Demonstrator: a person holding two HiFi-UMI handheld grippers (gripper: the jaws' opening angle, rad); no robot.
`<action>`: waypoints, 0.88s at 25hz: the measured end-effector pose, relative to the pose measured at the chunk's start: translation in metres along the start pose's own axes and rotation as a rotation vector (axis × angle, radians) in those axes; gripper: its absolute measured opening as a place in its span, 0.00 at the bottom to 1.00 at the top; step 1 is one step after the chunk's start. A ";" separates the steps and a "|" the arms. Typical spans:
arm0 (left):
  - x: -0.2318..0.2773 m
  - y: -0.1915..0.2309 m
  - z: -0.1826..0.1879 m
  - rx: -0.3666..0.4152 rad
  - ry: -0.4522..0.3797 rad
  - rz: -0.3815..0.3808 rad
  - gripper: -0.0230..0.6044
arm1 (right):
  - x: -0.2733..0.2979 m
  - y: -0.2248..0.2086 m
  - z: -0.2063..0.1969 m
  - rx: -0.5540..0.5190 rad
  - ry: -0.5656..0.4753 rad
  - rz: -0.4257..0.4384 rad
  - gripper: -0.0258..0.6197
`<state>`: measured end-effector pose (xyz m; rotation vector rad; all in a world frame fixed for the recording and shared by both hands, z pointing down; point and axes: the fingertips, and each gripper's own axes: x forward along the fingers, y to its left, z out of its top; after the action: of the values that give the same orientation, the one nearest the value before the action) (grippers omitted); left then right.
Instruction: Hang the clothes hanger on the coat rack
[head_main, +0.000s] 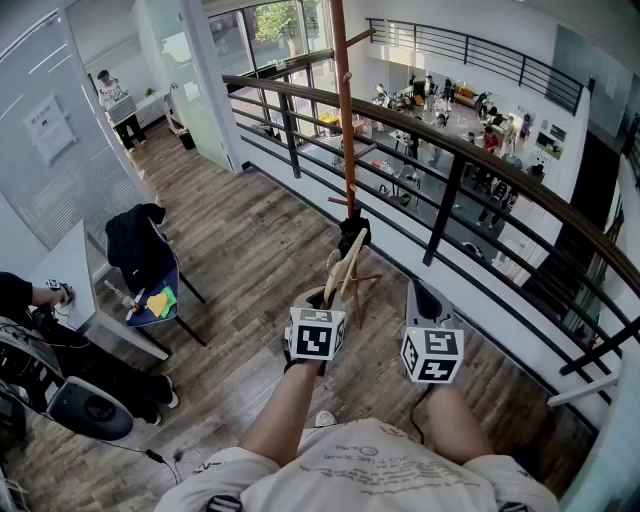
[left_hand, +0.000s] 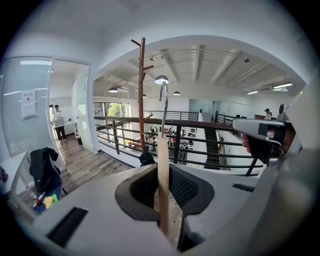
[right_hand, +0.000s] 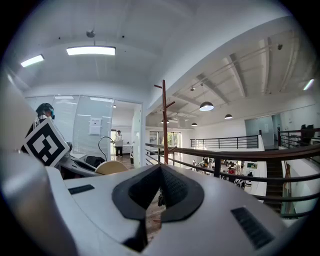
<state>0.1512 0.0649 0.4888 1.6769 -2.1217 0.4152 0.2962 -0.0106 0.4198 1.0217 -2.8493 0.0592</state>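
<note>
Hanger (left_hand: 162, 150) is clamped in the left gripper (left_hand: 166, 175), jaws closed on its wooden body, hook up. It's held short of the coat rack (left_hand: 142, 90), which stands by the railing (left_hand: 210, 124); no peg is reached yet. Right gripper (right_hand: 158, 174) is closed w/ nothing in it. Pickup is judged done; approach & hooking are left.

1. The coat rack (head_main: 342, 110) is running off the head view's top edge, so its top is being cut away there.
2. The clothes hanger (left_hand: 162, 180) is showing only edge-on in the left gripper view. Its lower end is disappearing between the left gripper's (left_hand: 167, 210) closed jaws.
3. The right gripper's (right_hand: 150, 210) own body is hiding most of the clothes hanger in the right gripper view.
4. The people on the lower floor (head_main: 440, 105), far right, are showing too small to tell apart.
5. The left edge is cutting off a person (head_main: 20, 295) at near left.
</note>
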 end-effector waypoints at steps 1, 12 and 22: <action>-0.001 -0.002 -0.001 -0.002 -0.002 0.001 0.13 | -0.002 -0.002 -0.002 0.000 0.002 -0.001 0.04; -0.006 -0.002 -0.012 -0.011 0.024 0.004 0.13 | -0.007 0.004 -0.011 -0.001 0.015 0.020 0.04; -0.004 0.023 -0.014 -0.026 0.019 0.005 0.13 | 0.010 0.021 -0.008 0.063 -0.009 0.021 0.04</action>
<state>0.1313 0.0802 0.4993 1.6475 -2.1088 0.4018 0.2766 -0.0001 0.4292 1.0066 -2.8831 0.1469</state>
